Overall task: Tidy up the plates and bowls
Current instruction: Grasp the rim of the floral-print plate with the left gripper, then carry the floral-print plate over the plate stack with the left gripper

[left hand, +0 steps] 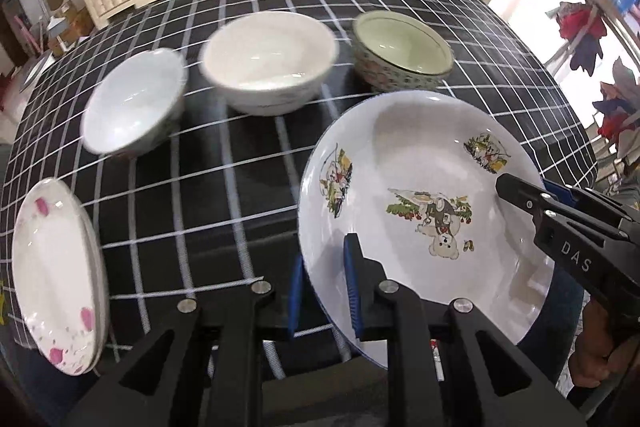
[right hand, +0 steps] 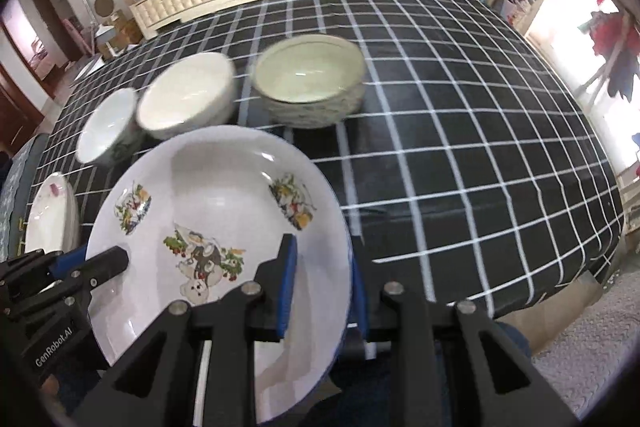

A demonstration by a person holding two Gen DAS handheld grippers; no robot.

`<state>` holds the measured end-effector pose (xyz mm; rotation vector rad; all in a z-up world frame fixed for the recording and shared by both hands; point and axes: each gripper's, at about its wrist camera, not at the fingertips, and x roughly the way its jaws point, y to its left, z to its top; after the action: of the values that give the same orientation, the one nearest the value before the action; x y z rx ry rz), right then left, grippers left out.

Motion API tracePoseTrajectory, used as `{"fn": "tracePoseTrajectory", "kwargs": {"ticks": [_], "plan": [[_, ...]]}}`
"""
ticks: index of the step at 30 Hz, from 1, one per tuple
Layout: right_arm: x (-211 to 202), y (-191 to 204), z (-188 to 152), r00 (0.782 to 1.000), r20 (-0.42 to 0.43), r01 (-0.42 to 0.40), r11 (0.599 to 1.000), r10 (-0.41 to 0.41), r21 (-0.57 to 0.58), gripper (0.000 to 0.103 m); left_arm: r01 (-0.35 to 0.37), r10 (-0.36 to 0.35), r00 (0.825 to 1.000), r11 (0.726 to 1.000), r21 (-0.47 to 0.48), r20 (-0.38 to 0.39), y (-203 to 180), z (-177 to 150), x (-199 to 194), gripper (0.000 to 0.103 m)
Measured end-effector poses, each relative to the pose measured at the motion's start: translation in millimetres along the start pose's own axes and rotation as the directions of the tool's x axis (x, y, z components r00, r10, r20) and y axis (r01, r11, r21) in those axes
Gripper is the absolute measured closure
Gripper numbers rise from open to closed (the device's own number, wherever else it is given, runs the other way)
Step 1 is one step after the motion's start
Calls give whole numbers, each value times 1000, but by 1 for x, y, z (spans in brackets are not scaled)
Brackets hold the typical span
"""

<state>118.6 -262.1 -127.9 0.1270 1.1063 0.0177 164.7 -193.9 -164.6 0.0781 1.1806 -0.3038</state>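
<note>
While both grippers tilt steeply down over the checked tablecloth (left hand: 224, 211), each clamps an opposite rim of one cartoon-printed plate (left hand: 420, 211). The left gripper (left hand: 324, 291) pinches its near-left edge, one blue pad inside and one outside; the right gripper (right hand: 324, 291) grips the near-right edge likewise. Ahead of the fingers stand three bowls: a small white bowl (left hand: 136, 99), a larger white bowl (left hand: 268, 59) and a green patterned bowl (left hand: 400, 49). Left of the left gripper lie pink-flowered plates (left hand: 56, 275), apparently two stacked.
</note>
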Motion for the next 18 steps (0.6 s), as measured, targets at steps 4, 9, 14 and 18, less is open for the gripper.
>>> {"fn": "tracePoseTrajectory", "kwargs": {"ticks": [4, 9, 14, 18], "plan": [[0, 30, 3, 1000, 10, -21, 999, 22, -38, 74, -15, 16, 999, 999, -35, 28, 28, -11, -20, 86], [4, 71, 1, 998, 0, -61, 994, 62, -91, 74, -47, 52, 997, 995, -88, 55, 68, -28, -40, 86], [11, 115, 1, 994, -10, -113, 982, 112, -149, 75, -68, 80, 994, 985, -157, 72, 112, -45, -57, 86], [17, 145, -1, 989, -30, -146, 971, 143, -192, 75, -80, 98, 992, 972, -219, 74, 150, -61, -68, 87]]}}
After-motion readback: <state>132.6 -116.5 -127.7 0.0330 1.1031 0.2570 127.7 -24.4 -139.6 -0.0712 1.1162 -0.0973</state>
